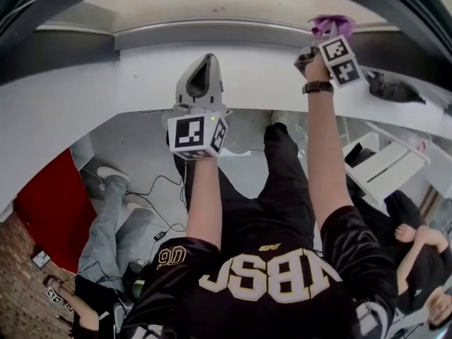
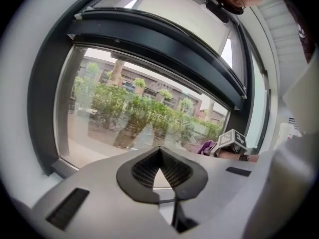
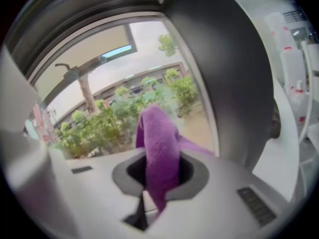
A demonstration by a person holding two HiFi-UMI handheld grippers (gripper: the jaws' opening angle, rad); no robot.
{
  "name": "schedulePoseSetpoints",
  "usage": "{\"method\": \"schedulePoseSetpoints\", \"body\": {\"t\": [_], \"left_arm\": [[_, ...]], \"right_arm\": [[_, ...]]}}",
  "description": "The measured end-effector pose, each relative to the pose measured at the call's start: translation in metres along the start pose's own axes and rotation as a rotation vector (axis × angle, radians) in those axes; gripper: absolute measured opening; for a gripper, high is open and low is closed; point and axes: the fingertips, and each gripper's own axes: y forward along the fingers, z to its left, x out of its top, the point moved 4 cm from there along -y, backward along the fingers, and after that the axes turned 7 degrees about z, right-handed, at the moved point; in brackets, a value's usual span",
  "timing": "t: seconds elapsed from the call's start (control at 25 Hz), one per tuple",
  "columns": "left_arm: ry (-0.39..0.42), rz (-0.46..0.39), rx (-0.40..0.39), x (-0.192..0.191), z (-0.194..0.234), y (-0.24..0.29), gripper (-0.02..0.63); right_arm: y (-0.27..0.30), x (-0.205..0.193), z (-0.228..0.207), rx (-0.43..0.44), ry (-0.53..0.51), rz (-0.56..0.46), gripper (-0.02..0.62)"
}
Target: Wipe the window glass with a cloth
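Observation:
My right gripper is raised high on the right, shut on a purple cloth that sticks out past its tips. In the right gripper view the cloth hangs folded between the jaws of the right gripper, close to the window glass, with trees and buildings behind. My left gripper is held lower and left of it, shut on nothing. In the left gripper view, the left gripper has its tips together in front of the window glass, and the cloth shows at the right.
A dark window frame runs above and beside the pane, with a thick post on the right. White bottles stand further right. A white ledge lies below the grippers. People sit at the lower left and right.

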Motion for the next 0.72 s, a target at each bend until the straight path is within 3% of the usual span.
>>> {"method": "schedulePoseSetpoints", "body": {"t": [0.08,0.24,0.36,0.48,0.6,0.72], "left_arm": [[0.005,-0.008,0.067,0.01,0.043,-0.026,0.017],[0.082,-0.016,0.204,0.04,0.149,-0.089,0.017],[0.119,-0.022,0.278,0.058,0.213,-0.124,0.017],[0.164,0.002,0.316,0.065,0.252,-0.147,0.017],[0.13,0.004,0.353,0.065,0.276,-0.167,0.017],[0.085,-0.035,0.372,0.072,0.29,-0.177,0.017]], "right_arm": [[-0.012,-0.046,0.079,0.12,-0.086,0.032,0.058],[-0.049,-0.172,0.291,0.544,-0.321,0.132,0.058],[-0.065,-0.249,0.406,0.784,-0.438,0.2,0.058],[-0.068,-0.309,0.492,0.89,-0.54,0.25,0.058],[-0.07,-0.358,0.549,0.944,-0.704,0.243,0.058],[-0.06,-0.371,0.57,0.909,-0.721,0.263,0.058]]}}
